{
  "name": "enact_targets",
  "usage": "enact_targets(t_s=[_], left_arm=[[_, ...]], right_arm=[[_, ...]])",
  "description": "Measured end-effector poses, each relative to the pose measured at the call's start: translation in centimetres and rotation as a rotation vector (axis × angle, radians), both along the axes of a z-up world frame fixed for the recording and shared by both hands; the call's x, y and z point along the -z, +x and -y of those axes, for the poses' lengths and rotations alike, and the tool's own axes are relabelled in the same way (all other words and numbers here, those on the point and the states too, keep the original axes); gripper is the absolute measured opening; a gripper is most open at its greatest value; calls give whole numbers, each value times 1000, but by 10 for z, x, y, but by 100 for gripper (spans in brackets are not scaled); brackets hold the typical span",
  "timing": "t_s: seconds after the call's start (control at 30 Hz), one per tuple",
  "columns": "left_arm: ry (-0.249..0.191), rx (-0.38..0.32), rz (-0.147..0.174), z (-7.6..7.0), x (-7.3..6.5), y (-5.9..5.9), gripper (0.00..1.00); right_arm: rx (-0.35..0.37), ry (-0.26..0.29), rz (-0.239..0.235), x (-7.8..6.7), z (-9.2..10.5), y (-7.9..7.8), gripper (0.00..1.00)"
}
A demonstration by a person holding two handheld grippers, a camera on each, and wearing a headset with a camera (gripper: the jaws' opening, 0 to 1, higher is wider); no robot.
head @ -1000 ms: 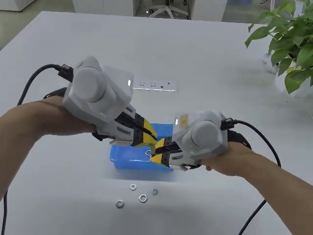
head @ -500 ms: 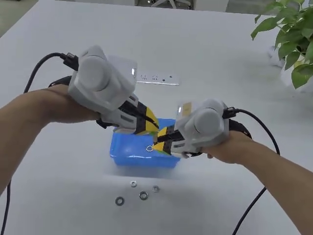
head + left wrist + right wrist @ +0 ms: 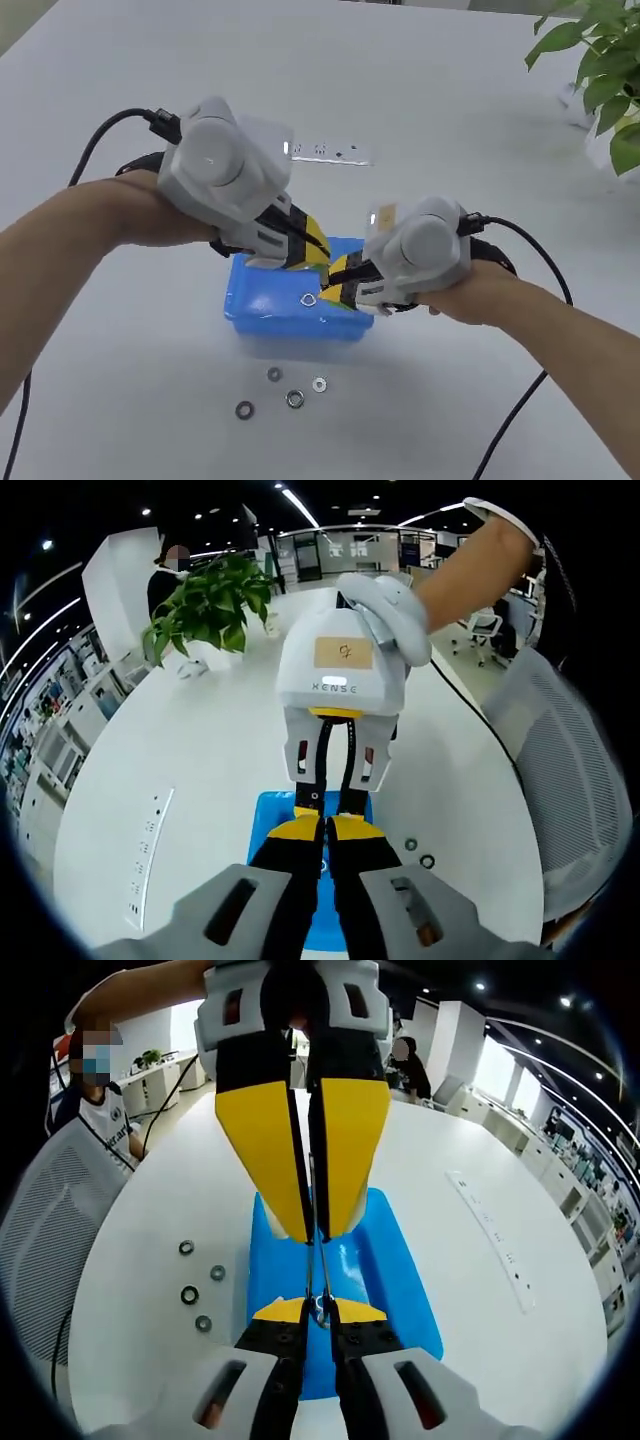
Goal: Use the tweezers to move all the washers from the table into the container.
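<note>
Gleaming round washer (image 3: 307, 299), thin steel tweezers (image 3: 312, 1265)

A white counter (image 3: 470, 110) is seen, with a leafy plant (image 3: 210, 605) at its far corner, a grey mesh chair (image 3: 575, 770) beside it, strip lights (image 3: 298, 500) overhead.

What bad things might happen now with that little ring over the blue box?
The washer hangs in the thin tweezers above the blue container; if the pinch loosens unevenly, it might bounce off the rim onto the table. The left gripper and right gripper sit very close together, so a bump might twist the tweezers. Four loose washers lie near the container's front; a low sweep might scatter them.
</note>
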State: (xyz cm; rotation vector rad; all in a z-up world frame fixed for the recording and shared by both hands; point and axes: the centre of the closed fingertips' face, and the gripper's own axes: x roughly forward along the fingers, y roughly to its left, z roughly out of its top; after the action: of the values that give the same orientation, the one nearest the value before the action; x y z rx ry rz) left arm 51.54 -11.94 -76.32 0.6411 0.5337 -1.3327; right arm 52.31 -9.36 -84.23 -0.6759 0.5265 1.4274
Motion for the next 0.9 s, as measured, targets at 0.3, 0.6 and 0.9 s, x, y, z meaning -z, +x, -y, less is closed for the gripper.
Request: enact_targets(t_s=[0.3, 0.6, 0.9], left_arm=[[1, -9, -15, 0, 15, 6, 6], [1, -13, -30, 1, 23, 5, 6], [-2, -17, -33, 0, 22, 5, 6]], right_arm=[[-35, -29, 7, 14, 2, 6, 10], [-61, -57, 10, 23, 4, 5, 10], [-68, -65, 14, 22, 4, 5, 11]])
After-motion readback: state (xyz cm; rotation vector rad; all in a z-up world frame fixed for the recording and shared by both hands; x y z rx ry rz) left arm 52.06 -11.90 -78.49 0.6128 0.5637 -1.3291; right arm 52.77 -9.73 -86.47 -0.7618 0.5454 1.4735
